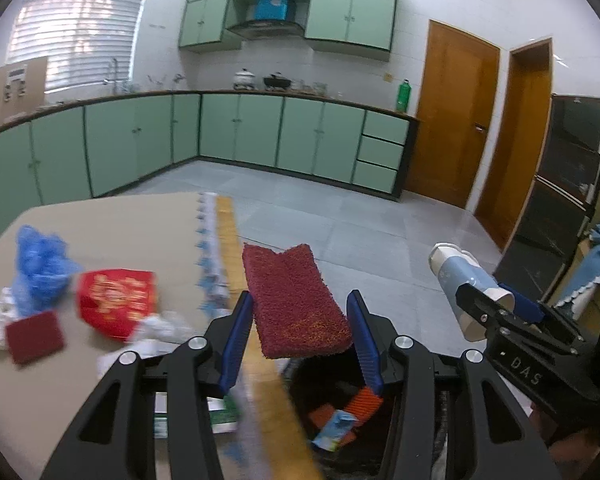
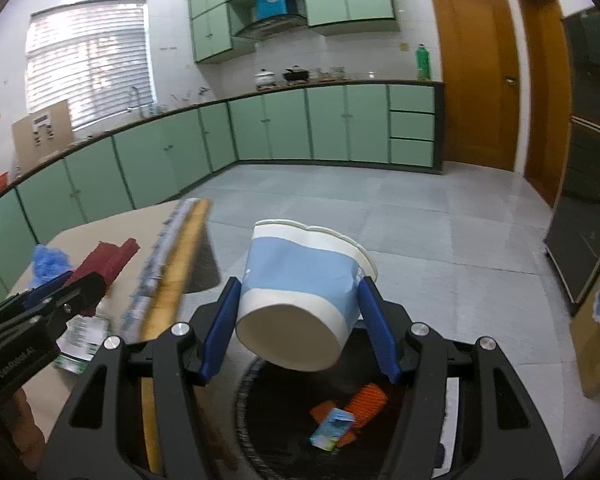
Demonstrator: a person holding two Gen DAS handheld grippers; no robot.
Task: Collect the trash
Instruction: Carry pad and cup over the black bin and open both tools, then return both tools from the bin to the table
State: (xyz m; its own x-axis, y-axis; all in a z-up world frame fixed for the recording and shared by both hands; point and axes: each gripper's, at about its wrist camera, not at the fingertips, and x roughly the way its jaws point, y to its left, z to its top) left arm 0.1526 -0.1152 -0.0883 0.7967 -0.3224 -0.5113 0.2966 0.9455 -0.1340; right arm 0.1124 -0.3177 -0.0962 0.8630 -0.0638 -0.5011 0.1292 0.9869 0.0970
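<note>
Two claws pinch trash — left claw a red pad, right claw a cup.

Two stamped markings are showing, one on each gripper body.

In the left wrist view, at about four o'clock, the right gripper is showing pale letters reading "DAS" on the flat black side of its body, just behind the fingers. In the right wrist view, at about eight o'clock, the left gripper is carrying small pale lettering along its black body that is looking like "GenRobot AI", though blur is making that reading unsure. The red packet at nine o'clock is wearing gold printing, too blurred to read. The small blue carton in the bin at six o'clock is showing print that is too small to make out.
</note>
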